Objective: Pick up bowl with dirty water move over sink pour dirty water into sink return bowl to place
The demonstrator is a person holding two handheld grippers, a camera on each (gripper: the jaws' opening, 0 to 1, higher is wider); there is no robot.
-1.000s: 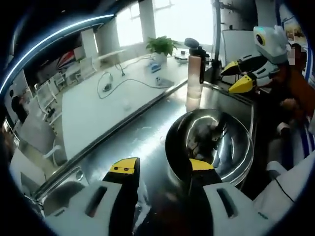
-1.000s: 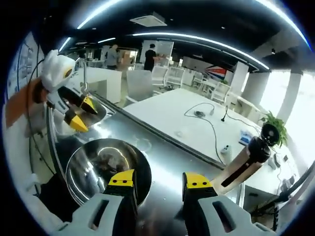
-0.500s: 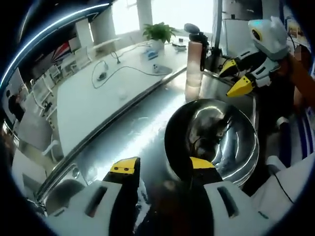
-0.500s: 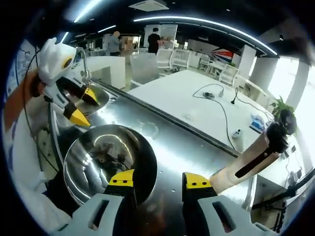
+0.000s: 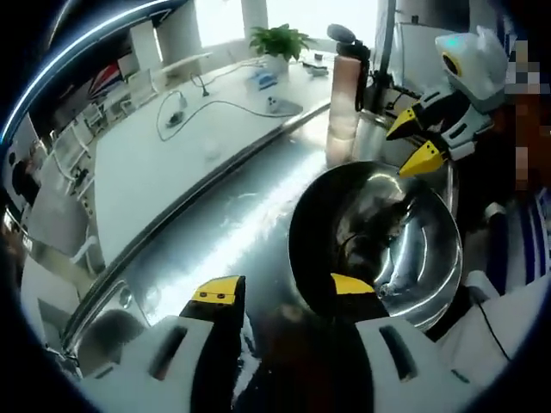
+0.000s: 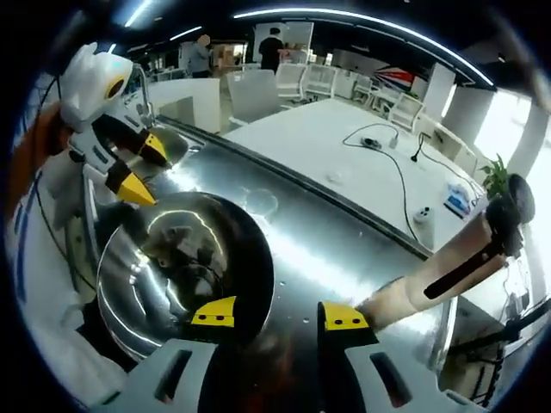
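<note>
Both tongs, left [image 5: 280, 297] and right [image 6: 275, 314], spread wide, close on the steel bowl [image 5: 379, 237] resting on the metal worktop [image 5: 232, 224]; gripping its rim appears next, before the sink.

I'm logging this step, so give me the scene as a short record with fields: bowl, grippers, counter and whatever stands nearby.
bowl: steel bowl on the counter, upright
left gripper: open, one jaw by the bowl's rim
right gripper: open, one jaw by the rim on the other side
counter: steel, white table behind it
nearby: bottle, plant
</note>
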